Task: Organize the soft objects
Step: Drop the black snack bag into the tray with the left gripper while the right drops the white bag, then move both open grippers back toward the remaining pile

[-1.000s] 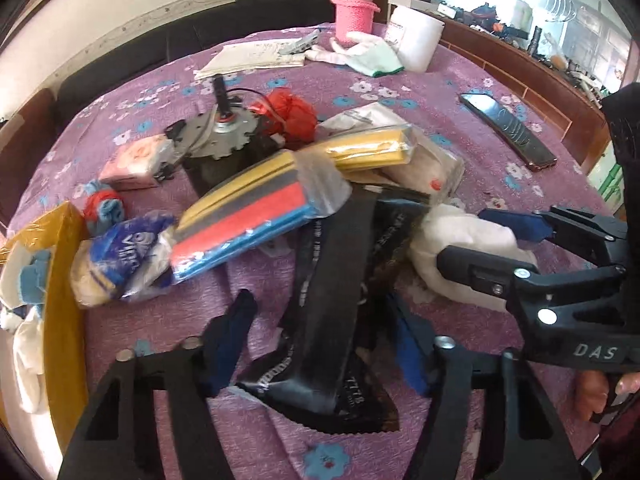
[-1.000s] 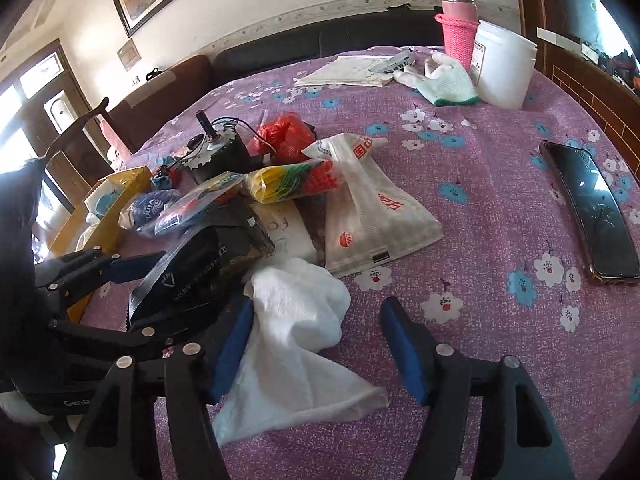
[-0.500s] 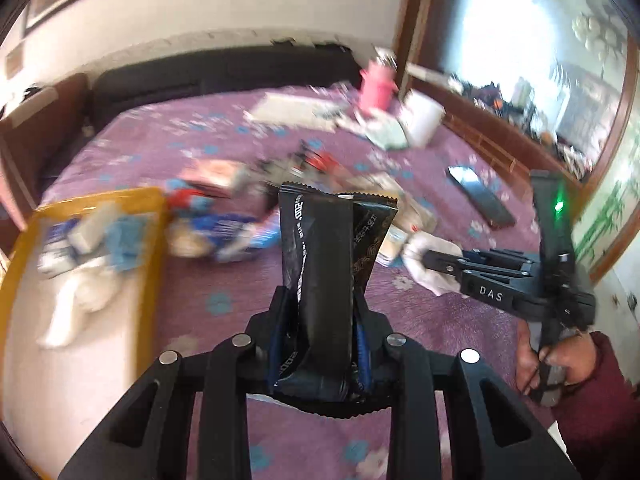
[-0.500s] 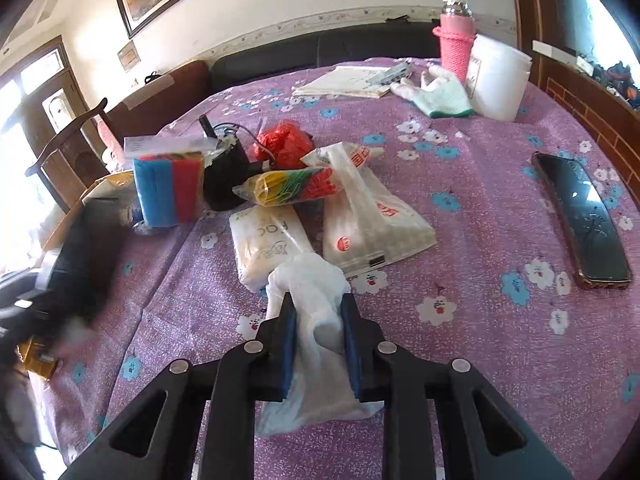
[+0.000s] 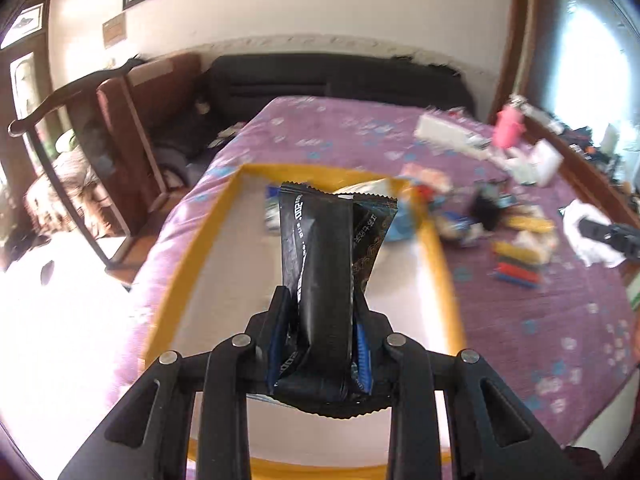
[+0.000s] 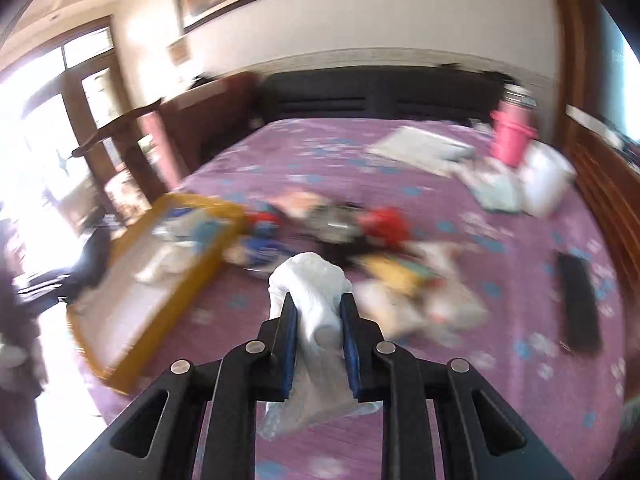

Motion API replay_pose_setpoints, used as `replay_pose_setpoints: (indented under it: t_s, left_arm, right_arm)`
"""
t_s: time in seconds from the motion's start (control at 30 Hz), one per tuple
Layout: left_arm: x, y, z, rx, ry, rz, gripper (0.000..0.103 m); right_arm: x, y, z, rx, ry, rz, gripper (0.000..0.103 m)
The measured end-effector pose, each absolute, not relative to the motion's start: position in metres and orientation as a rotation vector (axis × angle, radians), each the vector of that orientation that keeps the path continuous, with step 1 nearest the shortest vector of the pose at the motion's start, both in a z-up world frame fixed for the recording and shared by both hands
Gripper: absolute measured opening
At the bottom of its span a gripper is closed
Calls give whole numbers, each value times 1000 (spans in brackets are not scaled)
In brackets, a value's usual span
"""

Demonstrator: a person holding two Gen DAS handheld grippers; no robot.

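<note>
My left gripper (image 5: pixel 322 304) is shut on a black foil packet (image 5: pixel 326 264) and holds it upright above the yellow-rimmed tray (image 5: pixel 192 248). My right gripper (image 6: pixel 318 312) is shut on a white cloth (image 6: pixel 316 284), lifted above the purple flowered tablecloth (image 6: pixel 320 148). The tray (image 6: pixel 192 280) lies to its left and holds several soft items. The right gripper with the white cloth (image 5: pixel 588 236) also shows at the right edge of the left wrist view. A blurred pile of packets and sponges (image 6: pixel 392 268) lies in the middle of the table.
A pink bottle (image 6: pixel 512 136), a white tub (image 6: pixel 548 184) and papers (image 6: pixel 420 148) stand at the far right. A black phone (image 6: pixel 578 300) lies on the right. A wooden chair (image 5: pixel 80 152) and a black sofa (image 6: pixel 380 92) border the table.
My left gripper has carried the black packet left, over the tray. My right gripper has lifted the white cloth off the table and swung left. Both views are motion-blurred.
</note>
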State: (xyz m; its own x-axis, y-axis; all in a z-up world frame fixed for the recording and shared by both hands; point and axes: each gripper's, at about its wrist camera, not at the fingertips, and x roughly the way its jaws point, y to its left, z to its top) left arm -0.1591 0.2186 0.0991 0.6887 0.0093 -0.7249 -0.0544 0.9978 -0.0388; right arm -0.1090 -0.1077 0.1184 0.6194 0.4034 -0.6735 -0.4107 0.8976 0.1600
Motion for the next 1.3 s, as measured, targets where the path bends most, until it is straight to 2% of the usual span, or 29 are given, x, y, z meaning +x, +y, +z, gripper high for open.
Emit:
replay_pose_setpoints:
  t_s: [0.13, 0.4, 0.47, 0.5, 0.67, 0.73, 0.83, 0.9, 0.97, 1.2, 1.3]
  left_arm:
    - [-134, 244, 81, -32, 885, 80, 28]
    - [-85, 293, 53, -146, 1008, 91, 29]
    - [-75, 300, 50, -166, 1021, 98, 39]
    - [-72, 301, 48, -173, 1032, 104, 52]
    - [-82, 298, 53, -195, 1000, 103, 60]
    - [-92, 292, 62, -169, 958, 140, 71]
    - [-112, 283, 79, -133, 872, 205, 82]
    - [-121, 279, 89, -119, 825, 251, 83]
    - [-131, 274, 99, -103, 780, 304, 84]
    - [-160, 229, 115, 26, 683, 458, 91]
    - [-165, 207, 116, 58, 683, 448, 91]
  right_arm:
    - [-92, -37, 115, -45, 810, 572, 22]
    - [-74, 85, 80, -177, 898, 692, 22]
    - [-71, 102, 71, -204, 921, 696, 22]
    - [-67, 112, 65, -223, 936, 691, 22]
    - [-45, 132, 44, -286, 966, 594, 23]
    - [-37, 132, 40, -294, 955, 541, 28]
    - [-35, 127, 43, -249, 961, 572, 39]
    - [-42, 121, 53, -216, 930, 599, 53]
    - [-51, 117, 63, -206, 886, 609, 62]
    - [-94, 82, 94, -215, 738, 583, 72]
    - [-105, 61, 97, -215, 718, 563, 72]
